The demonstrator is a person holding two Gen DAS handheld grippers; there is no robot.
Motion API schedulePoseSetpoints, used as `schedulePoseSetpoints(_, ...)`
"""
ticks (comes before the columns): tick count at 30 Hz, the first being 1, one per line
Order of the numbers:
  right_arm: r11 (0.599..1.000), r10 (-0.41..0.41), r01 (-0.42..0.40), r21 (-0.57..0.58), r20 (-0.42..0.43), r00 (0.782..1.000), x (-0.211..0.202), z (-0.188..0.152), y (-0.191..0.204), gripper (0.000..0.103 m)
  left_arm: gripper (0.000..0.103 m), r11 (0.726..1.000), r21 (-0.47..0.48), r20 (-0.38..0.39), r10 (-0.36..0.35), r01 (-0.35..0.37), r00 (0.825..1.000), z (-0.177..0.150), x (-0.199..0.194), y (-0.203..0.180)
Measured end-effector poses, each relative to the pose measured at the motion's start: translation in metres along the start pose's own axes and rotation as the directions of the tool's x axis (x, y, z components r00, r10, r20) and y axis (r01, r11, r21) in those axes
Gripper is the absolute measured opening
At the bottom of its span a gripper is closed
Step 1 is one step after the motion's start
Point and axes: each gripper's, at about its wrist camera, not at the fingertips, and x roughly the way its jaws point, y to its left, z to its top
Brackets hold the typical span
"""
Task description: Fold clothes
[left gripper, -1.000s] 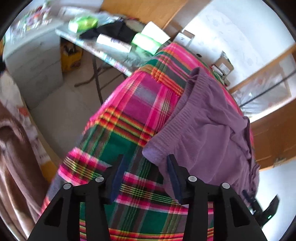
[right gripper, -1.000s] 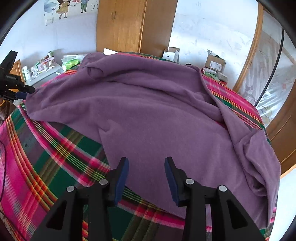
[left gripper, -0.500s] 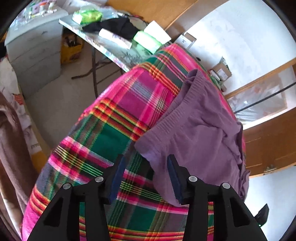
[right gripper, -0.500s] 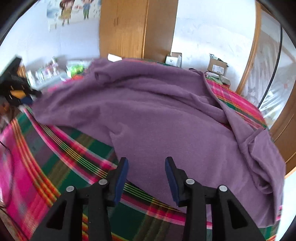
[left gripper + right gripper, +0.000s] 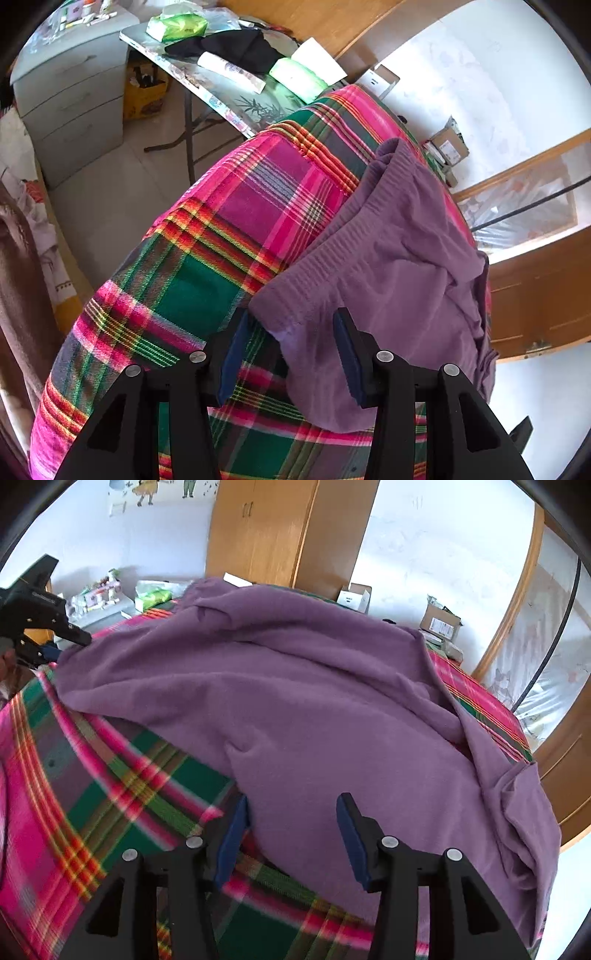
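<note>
Left wrist view: your left hand-held gripper (image 5: 288, 354) hangs over the ribbed corner of the purple garment (image 5: 391, 280), jaws closing, the cloth between the pads but not yet pinched. Only this view shows the cluttered folding table (image 5: 221, 96) and grey drawer unit (image 5: 70, 96) beyond the bed's edge.

Right wrist view: your right hand-held gripper (image 5: 291, 834) is opening, jaws apart over the garment's near hem. Here the soft, creased garment (image 5: 314, 701) spreads broadly across the plaid blanket (image 5: 110, 775) on the bed, with bare blanket at the near left. The left hand-held gripper (image 5: 48, 627) shows at the garment's far left corner.
</note>
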Motion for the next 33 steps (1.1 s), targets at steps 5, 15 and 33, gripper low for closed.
schedulePoseSetpoints(5,1.000,0.005,-0.005,0.004,0.003,1.000,-0.002,-0.001,0.000,0.021,0.028,0.999,0.011,0.013,0.034,-0.034,0.999,-0.001,0.002,-0.002)
schedulePoseSetpoints(15,1.000,-0.027,0.027,0.010,0.039,0.999,-0.014,-0.007,0.000,0.005,0.010,0.999,-0.043,0.050,-0.020,0.022,0.999,-0.008,-0.010,0.003)
schedulePoseSetpoints(33,0.998,-0.051,0.046,0.043,0.119,0.992,-0.085,-0.033,-0.009,0.005,0.009,0.994,-0.056,0.085,-0.088,0.093,0.992,-0.057,-0.048,0.018)
